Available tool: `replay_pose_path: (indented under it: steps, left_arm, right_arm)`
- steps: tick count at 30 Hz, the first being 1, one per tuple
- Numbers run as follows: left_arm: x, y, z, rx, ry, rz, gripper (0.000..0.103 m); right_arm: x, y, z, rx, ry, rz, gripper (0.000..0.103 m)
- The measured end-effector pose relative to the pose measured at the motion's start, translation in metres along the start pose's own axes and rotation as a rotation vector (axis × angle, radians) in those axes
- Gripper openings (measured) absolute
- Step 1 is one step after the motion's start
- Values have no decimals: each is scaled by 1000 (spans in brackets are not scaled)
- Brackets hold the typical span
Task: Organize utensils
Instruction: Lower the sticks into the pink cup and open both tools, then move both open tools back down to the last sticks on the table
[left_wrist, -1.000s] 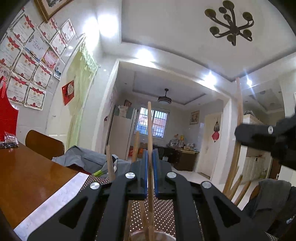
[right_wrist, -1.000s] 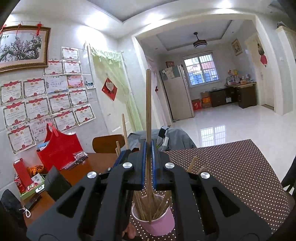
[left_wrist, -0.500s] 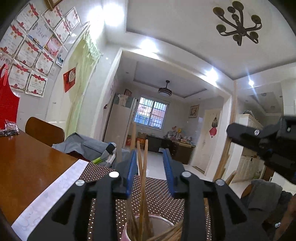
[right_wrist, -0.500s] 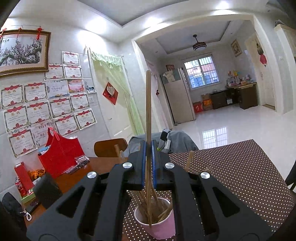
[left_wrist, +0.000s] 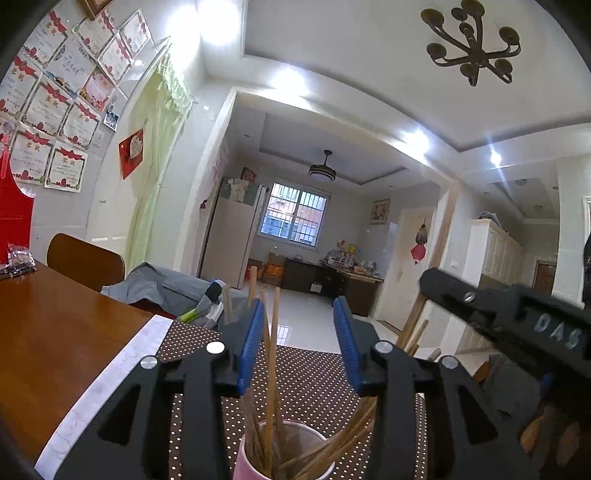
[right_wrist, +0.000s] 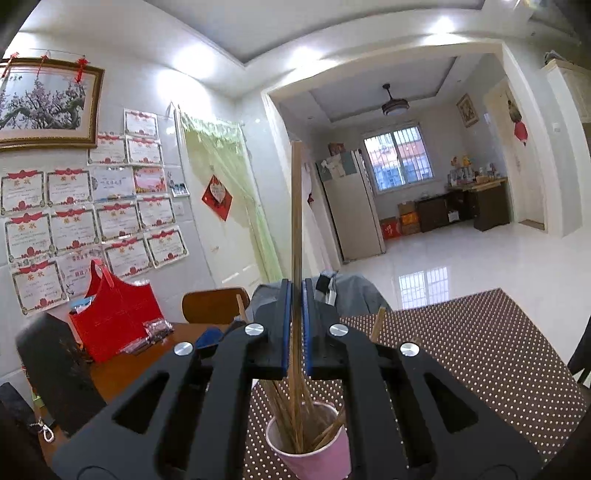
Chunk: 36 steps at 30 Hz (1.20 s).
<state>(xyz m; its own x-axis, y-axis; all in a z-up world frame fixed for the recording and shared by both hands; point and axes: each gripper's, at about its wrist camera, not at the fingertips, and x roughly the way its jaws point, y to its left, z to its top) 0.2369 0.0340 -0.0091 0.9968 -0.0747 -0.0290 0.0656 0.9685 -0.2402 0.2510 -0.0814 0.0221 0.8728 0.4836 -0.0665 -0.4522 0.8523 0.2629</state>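
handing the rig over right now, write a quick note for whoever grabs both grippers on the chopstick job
Left gripper: open, holding nothing, hovering just above the pink cup.
Right gripper: shut on one chopstick, held upright with its lower end already inside the pink cup.
Things: the cup stands on the dotted tablecloth, with a bundle of chopsticks already in it, leaning at mixed angles.
Done: most chopsticks are in the cup.
Left: open the right gripper so its chopstick drops in, then lift both grippers clear. No loose chopsticks show on the table in either view, though much of it is hidden.
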Motion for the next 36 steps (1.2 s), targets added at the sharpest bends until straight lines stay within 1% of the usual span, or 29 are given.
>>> replay_pose_path:
  steps: [5,8,10,13,15,16,20,22,25,27,30,32,34,36]
  left_arm:
    - [3,1,2,15,32,14,39]
    - [7,4,5,17,79,37,39]
    - [8,9,7,10,98,38,39]
    - [8,15,9,17,132,61,42]
    - [10,19,9,28,167,79,45]
    - [12,23,9,33,199,95,46]
    - [19,31,6,9,294,113,46]
    - [21,31,5,12,319,126,46]
    - [22,29,4,41,332,138,46]
    - [22,28,4,59,338,141,48]
    - [25,29,3,107,359,187,49]
    - [26,32,2,101,366,201,49]
    - [27,35,2,74,377,191,50]
    - [28,36,2,72,388,195,50]
  right_arm:
    - [14,2,-6,-7,73,-12,6]
    - [22,1,-9,-2,137,-16,6]
    - [27,2,-10,10,161,-7,6]
    - [33,0,-14,16,200,-4,6]
    - [35,2,-16,8,217,-5,6]
    - [35,4,-17,3,221,-8,6]
    - [36,11,-21,-23,246,-11,6]
    - [38,11,-23,-29,263,-16,6]
    - [46,11,-31,-22,296,-15,6]
    - [49,10,-36,-24,317,-18,6]
    - [54,11,-43,-29,338,-21,6]
    - [57,10,-47,-30,346,-24,6]
    - [60,8,-50,-29,359,-28,6]
    - [63,6,-54,-23,376,-32,6]
